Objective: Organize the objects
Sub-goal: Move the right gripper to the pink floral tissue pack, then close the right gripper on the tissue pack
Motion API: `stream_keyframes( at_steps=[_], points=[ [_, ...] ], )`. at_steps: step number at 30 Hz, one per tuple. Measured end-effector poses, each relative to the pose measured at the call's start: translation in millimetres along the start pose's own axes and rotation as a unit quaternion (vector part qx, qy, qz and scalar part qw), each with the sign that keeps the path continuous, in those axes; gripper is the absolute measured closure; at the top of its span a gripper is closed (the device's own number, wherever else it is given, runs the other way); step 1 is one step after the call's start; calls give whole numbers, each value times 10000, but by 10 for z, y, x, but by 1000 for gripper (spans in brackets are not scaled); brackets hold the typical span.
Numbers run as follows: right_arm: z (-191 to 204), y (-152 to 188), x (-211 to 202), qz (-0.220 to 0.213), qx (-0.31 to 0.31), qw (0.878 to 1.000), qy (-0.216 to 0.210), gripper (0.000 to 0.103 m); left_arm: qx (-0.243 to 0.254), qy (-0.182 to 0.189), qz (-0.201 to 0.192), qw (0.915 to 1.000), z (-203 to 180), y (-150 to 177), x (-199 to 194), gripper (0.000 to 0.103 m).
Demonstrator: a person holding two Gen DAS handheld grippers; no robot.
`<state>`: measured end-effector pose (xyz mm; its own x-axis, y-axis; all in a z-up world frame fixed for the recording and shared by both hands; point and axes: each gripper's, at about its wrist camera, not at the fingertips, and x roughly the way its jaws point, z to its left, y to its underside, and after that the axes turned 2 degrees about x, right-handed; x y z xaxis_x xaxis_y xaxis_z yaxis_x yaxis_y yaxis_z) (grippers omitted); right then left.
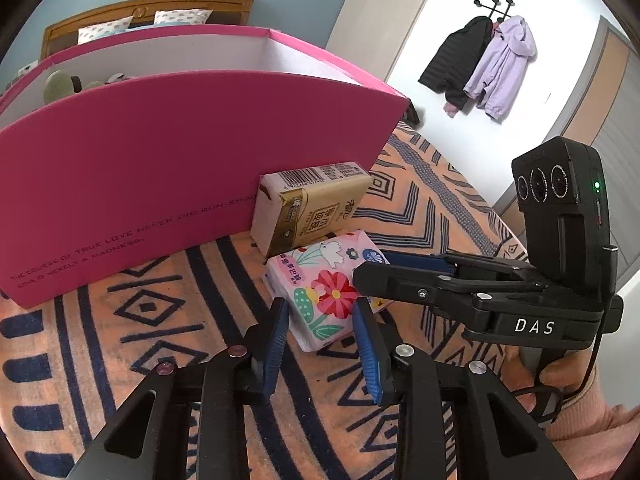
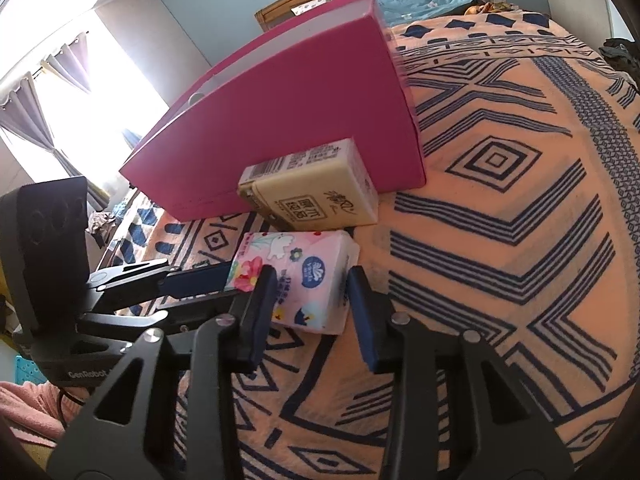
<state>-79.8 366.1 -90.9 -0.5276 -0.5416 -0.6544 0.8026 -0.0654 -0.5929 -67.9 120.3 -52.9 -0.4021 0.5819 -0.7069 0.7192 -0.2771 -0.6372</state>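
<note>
A pink flowered tissue pack (image 1: pixel 320 286) lies on the patterned orange blanket (image 1: pixel 168 312). A tan tissue pack (image 1: pixel 310 206) leans against the pink box (image 1: pixel 160 160) behind it. My left gripper (image 1: pixel 320 312) is open, its fingers either side of the flowered pack's near corner. My right gripper (image 2: pixel 310 282) is open too and straddles the same flowered pack (image 2: pixel 304 276) from the other side. The right gripper also shows in the left wrist view (image 1: pixel 376 268), reaching over the pack. The tan pack (image 2: pixel 310 190) and the box (image 2: pixel 280 128) show in the right wrist view.
The pink box holds soft toys (image 1: pixel 60 86) at its far left. A wooden headboard with pillows (image 1: pixel 148 16) stands behind. Coats (image 1: pixel 484 64) hang on a wall rack at right. The blanket (image 2: pixel 500 200) spreads wide to the right.
</note>
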Motion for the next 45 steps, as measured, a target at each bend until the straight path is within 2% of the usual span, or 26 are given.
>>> stream_keyframes(
  at_steps=[27,45],
  points=[
    [32,35,-25,-197,-141,9996,-109,65,136,-53,-262,9996,-23,24,-63,70],
    [113,47,-128,-530,-342,9978,-215,65,276,-150,-501,9983,-48,37,-179,70]
  ],
)
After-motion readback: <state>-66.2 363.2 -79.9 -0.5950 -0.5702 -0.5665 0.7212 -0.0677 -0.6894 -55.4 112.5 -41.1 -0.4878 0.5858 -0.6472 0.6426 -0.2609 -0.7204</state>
